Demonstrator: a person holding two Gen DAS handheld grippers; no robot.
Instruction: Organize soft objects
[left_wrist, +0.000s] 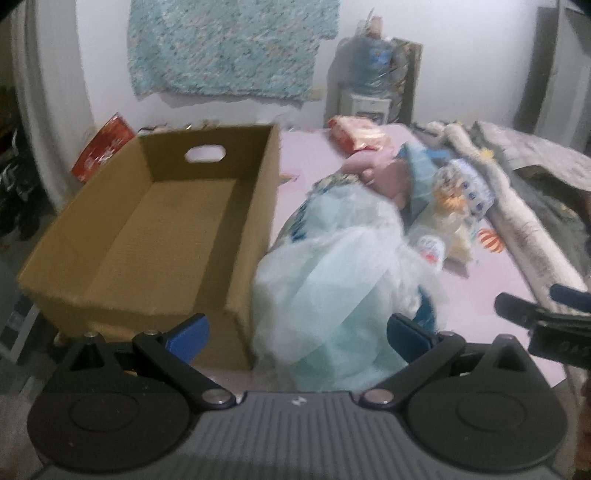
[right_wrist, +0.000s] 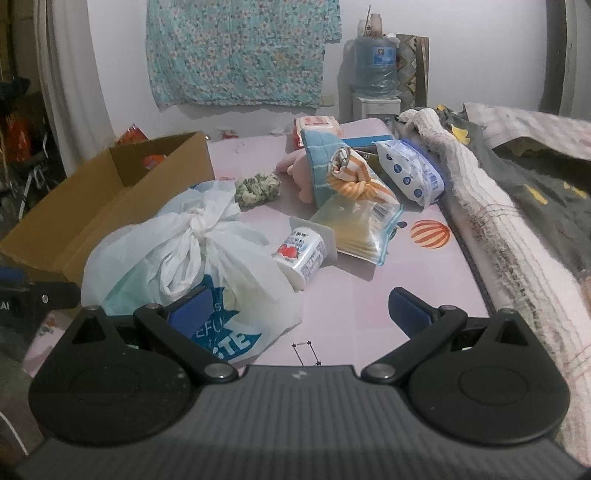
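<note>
Left wrist view is showing the pink bed sheet (left_wrist: 480, 295) lying across the whole scene, with a rolled blanket (left_wrist: 524, 236) running along its right edge and closing that side off. The cardboard box (left_wrist: 147, 229) is sitting on the left part of the sheet with its top open and its floor bare here, its right wall just beside the knotted plastic bag (left_wrist: 332, 280). The left gripper (left_wrist: 297, 332) is hovering with its 2 blue pads spread wide, 1 pad before the box's near right corner and the other at the bag's right flank, so the bag's near end is lying between them without being pinched. From the right wrist view, the right gripper (right_wrist: 299, 314) is also standing wide open and holding nothing, its left pad overlapping the bag (right_wrist: 192, 258) and its right pad over bare sheet (right_wrist: 369, 295); that bare strip is staying clear up to the blanket (right_wrist: 491, 221). Beyond the bag, a wipes pack (right_wrist: 410, 170), a striped cloth bundle (right_wrist: 354, 173), a zip pouch (right_wrist: 362, 229), a green scrunchie (right_wrist: 258, 188) and a small carton (right_wrist: 303, 251) are crowding the middle of the sheet.
</note>
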